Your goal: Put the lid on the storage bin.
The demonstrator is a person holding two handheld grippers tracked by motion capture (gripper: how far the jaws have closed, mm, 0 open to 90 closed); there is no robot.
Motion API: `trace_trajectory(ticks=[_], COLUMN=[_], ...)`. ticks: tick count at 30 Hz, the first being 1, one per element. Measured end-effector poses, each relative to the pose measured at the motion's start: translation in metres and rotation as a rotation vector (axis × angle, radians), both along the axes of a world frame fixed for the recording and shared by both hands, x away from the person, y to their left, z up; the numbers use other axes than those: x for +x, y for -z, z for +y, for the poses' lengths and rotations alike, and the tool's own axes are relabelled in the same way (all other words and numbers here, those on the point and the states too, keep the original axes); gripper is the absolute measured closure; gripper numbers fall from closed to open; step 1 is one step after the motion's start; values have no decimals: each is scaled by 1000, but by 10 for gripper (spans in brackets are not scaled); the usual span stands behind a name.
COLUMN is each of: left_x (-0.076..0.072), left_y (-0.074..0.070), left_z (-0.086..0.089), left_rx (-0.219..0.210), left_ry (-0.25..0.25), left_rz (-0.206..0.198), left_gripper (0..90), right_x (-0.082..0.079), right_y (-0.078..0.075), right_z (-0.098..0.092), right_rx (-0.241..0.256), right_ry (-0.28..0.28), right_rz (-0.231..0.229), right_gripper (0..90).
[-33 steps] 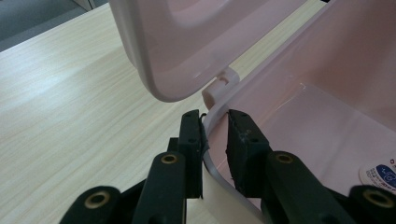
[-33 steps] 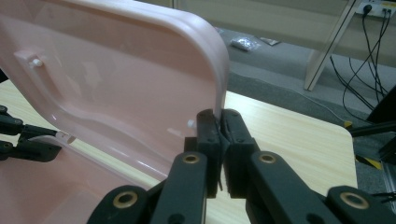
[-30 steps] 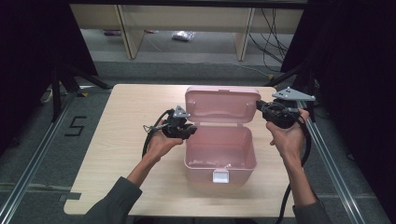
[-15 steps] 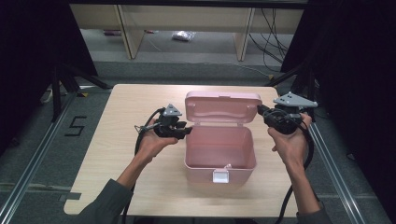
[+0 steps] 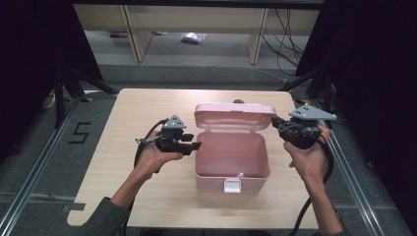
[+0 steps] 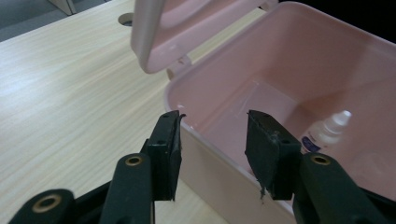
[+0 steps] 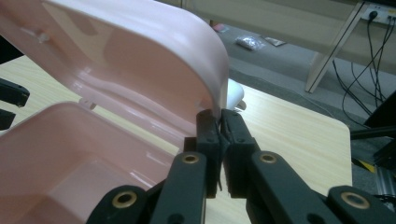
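A pink plastic box [image 5: 231, 157] sits at the centre of a pale wooden bench [image 5: 123, 113], its hinged lid [image 5: 235, 115] standing open at the box's 12 o'clock edge. The right claw [image 7: 219, 140] is pinched narrow on the lid's corner, at about 2 o'clock from the box. The left claw [image 6: 212, 140] is spread wide, straddling the box's 9 o'clock wall, and a small white dropper bottle [image 6: 327, 130] lies inside.
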State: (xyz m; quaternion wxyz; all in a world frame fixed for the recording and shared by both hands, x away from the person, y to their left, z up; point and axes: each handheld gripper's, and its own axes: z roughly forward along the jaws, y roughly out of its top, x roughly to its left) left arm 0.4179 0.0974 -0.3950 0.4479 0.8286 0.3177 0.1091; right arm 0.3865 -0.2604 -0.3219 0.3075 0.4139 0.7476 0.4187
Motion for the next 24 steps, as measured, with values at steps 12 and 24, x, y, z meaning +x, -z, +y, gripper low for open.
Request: trace_trajectory(ticks=[12,24], left_x=[-23,-49], left_y=[-2,-4], left_z=[12,24], left_rx=[-7,35], left_ry=[20,29], left_rz=[3,-24], left_gripper=[451,337], right_x=[-11,-18], right_y=[4,9], right_z=[-3,-5], right_rx=[31,28], right_ry=[-13,-25], right_rz=[27,6], right_gripper=[861,855])
